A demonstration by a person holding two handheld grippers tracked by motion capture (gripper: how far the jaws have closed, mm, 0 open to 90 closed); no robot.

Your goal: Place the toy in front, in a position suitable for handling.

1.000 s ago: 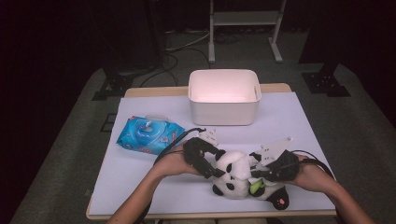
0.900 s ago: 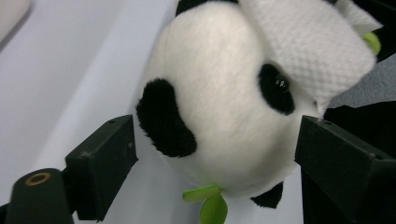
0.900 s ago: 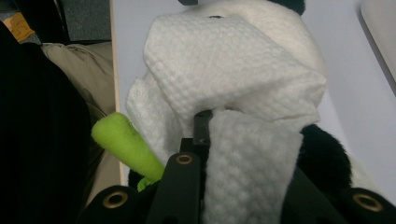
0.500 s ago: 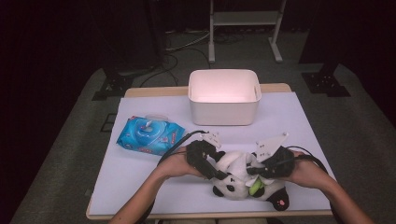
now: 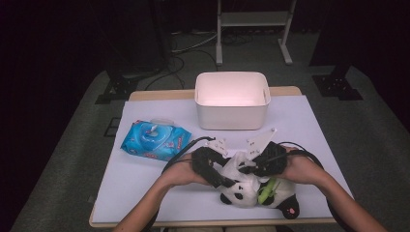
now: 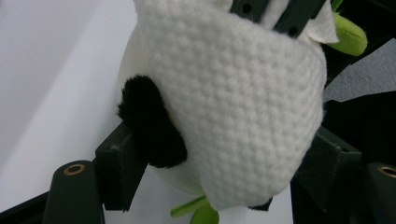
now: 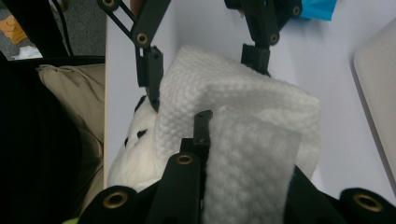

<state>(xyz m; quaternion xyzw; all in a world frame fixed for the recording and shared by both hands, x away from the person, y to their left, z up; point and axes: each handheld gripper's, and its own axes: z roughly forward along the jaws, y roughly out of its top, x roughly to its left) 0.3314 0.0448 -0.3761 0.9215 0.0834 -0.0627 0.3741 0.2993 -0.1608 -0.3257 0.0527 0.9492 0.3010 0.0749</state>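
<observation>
black tool (image 5: 240, 169), brass screws, trailing cable

No text, number or brand can be read in these pictures. The blue packet (image 5: 155, 140) on the table has coloured print on its front, but the print is too small and too blurred to read.

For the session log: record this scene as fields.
surface: white-covered table
toy: black-and-white plush panda, near table edge
cloth: white textured wipe, draped over panda's head
left gripper: jaws clamp wipe-covered head
right gripper: jaws pinch wipe
bin: white plastic tub, at back
pack: blue wet-wipe pack, left
</observation>
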